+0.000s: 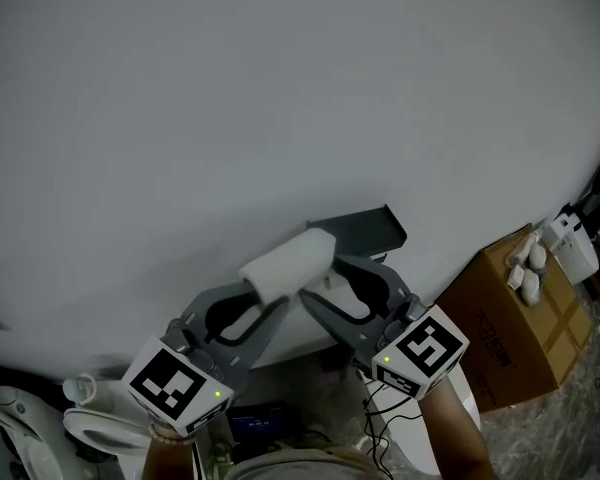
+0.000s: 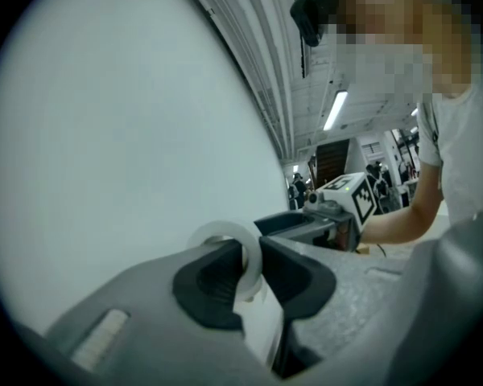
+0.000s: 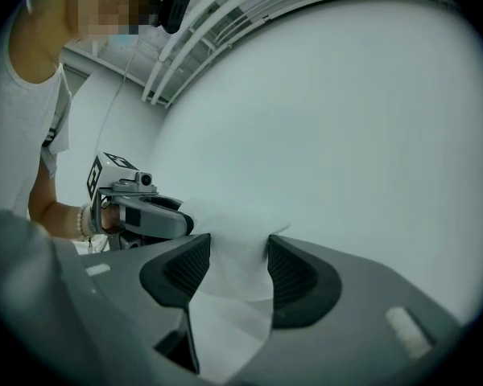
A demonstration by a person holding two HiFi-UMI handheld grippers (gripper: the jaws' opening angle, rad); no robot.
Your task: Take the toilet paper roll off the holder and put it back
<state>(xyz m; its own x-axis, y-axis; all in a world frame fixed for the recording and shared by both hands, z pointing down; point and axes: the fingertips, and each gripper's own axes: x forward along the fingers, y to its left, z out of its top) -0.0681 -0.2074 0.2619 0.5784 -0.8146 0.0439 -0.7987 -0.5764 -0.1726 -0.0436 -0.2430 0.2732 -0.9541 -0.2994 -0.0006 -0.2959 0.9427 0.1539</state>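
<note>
**Clerk:** Entry one, left gripper [image 2: 253, 252]. Condition?

**Keeper:** Clenched on the toilet paper roll [image 2: 223, 236]. Its jaws pinch the paper wall at one end, with one jaw apparently inside the core.

**Clerk:** Entry two, right gripper [image 3: 237, 252].

**Keeper:** Also grasping the roll. White paper fills the gap from pad to pad. It holds the opposite end, so the two grippers face each other across the roll.

**Clerk:** Location of the roll?

**Keeper:** In the air, borne by the grippers alone, close in front of the wall [image 1: 280, 88]. It is just below the holder [image 1: 365, 230], toward its left end, and does not touch it.

**Clerk:** Holder?

**Keeper:** Dark grey, fixed to the wall, nothing on it. Its bar, if it has one, does not show.

**Clerk:** Step in hand?

**Keeper:** By my judgement the removal is done and the return is due.

**Clerk:** Requirement for the next move?

**Keeper:** Both grippers should travel together, keeping the roll level. Its core must line up with the holder before either grip loosens.

**Clerk:** Sundries?

**Keeper:** One cardboard box [image 1: 520, 313], well off to the right.
</note>
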